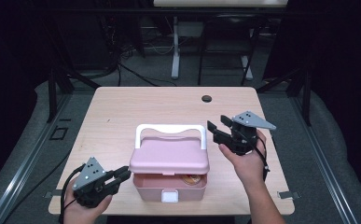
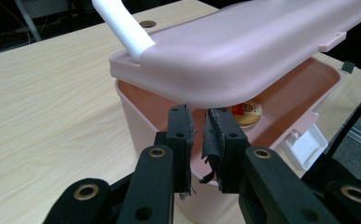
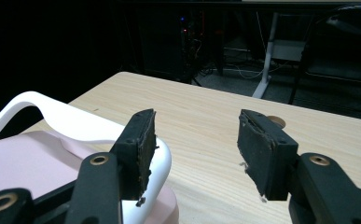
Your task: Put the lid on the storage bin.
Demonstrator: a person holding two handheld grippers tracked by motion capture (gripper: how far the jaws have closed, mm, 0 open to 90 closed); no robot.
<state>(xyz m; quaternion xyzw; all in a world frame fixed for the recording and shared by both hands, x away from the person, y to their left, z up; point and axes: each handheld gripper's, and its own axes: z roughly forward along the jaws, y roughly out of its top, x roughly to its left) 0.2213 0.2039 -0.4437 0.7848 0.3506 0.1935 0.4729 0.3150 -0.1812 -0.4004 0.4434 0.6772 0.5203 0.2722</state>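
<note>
A pink box (image 1: 146, 187) stands near the table's front edge, its pink lid (image 1: 169, 156) raised at the front so the inside shows. A white handle (image 1: 169, 128) stands up behind the lid. A round tan and red item (image 2: 247, 112) lies inside. My left gripper (image 1: 124, 175) is at the box's left side, its tips right under the lid's edge (image 2: 201, 126); the jaws stand a narrow gap apart with nothing between them. My right gripper (image 1: 216, 122) hovers open by the handle's right end (image 3: 194, 140), holding nothing.
A white latch (image 1: 170, 196) hangs on the box's front wall. A dark round hole (image 1: 206, 98) sits in the light wooden table (image 1: 113, 116) at the back. Desk legs, chairs and cables stand on the floor beyond the far edge.
</note>
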